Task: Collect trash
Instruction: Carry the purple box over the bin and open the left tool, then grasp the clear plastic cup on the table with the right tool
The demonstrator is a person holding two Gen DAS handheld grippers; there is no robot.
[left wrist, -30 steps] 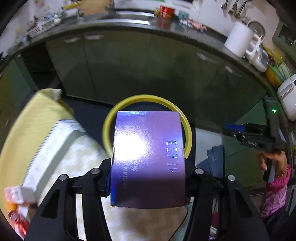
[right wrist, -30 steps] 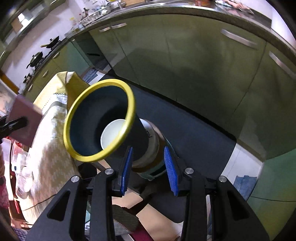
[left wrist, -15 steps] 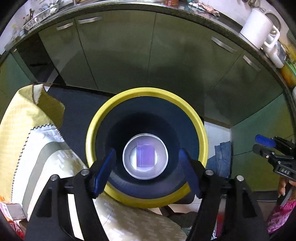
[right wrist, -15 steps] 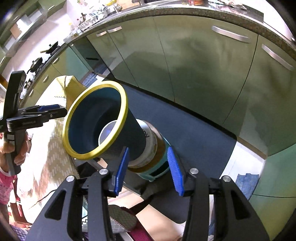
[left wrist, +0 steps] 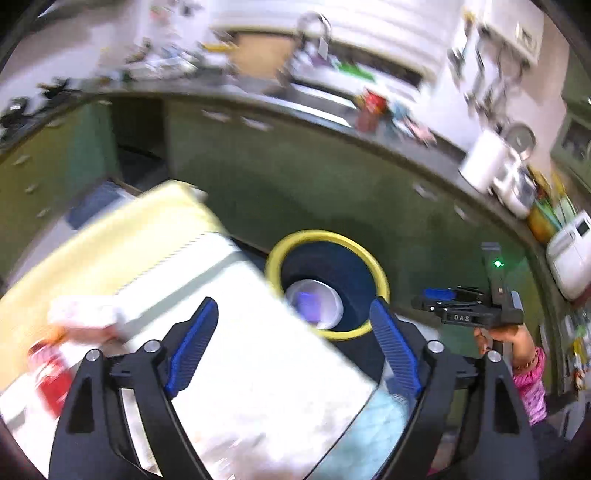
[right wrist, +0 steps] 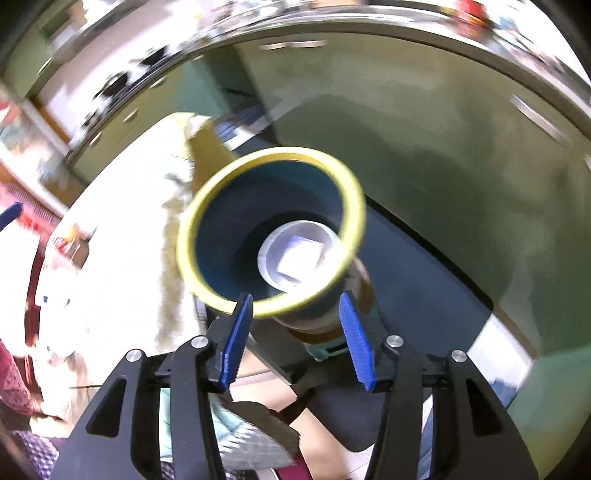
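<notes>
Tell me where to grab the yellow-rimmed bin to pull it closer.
Pinch the yellow rim at its near edge, coming from above, one finger inside, one outside. The bin flares to a wide open mouth, likely too broad to straddle; the rim is thin and exposed.

You face a run of green cabinet doors (left wrist: 303, 192) under a dark counter (left wrist: 406, 144), with a sink tap (left wrist: 314, 26) and white kettle (left wrist: 484, 162) on top. A dark mat (right wrist: 424, 280) covers the floor; bright light blurs the wall above.
</notes>
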